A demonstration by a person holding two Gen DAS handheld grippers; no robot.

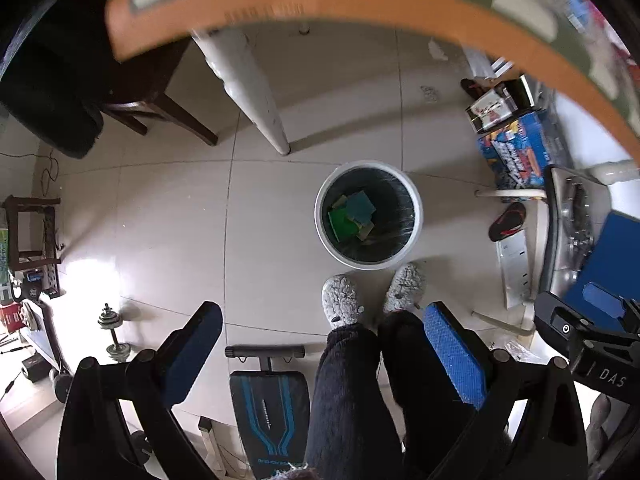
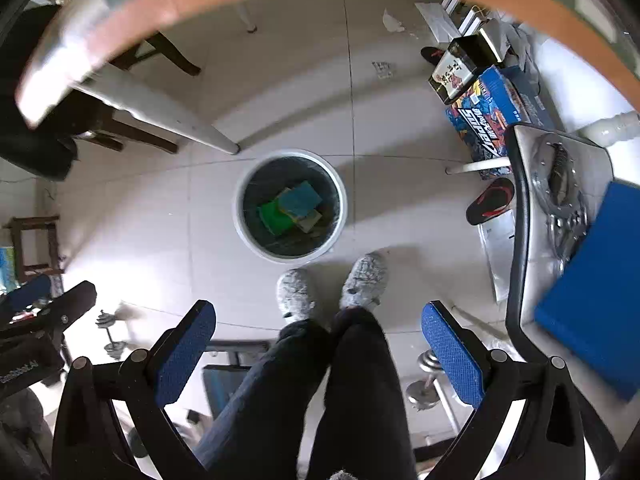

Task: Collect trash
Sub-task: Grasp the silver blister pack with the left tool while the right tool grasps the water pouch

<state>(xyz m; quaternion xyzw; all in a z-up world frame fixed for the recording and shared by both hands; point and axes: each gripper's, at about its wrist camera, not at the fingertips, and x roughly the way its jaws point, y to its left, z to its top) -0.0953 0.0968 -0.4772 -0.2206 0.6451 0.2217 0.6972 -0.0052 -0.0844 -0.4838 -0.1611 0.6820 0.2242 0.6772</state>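
bin (image 1: 416, 216): round, white, dark liner, upright on floor | trash (image 1: 352, 216): green, blue, yellow flat pieces inside

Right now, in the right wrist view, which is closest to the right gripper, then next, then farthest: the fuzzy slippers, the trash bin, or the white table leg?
1. Fuzzy grey slippers, just ahead of the right gripper, on the floor.
2. Trash bin, beyond the slippers, slightly left.
3. White table leg, past the bin, upper left.
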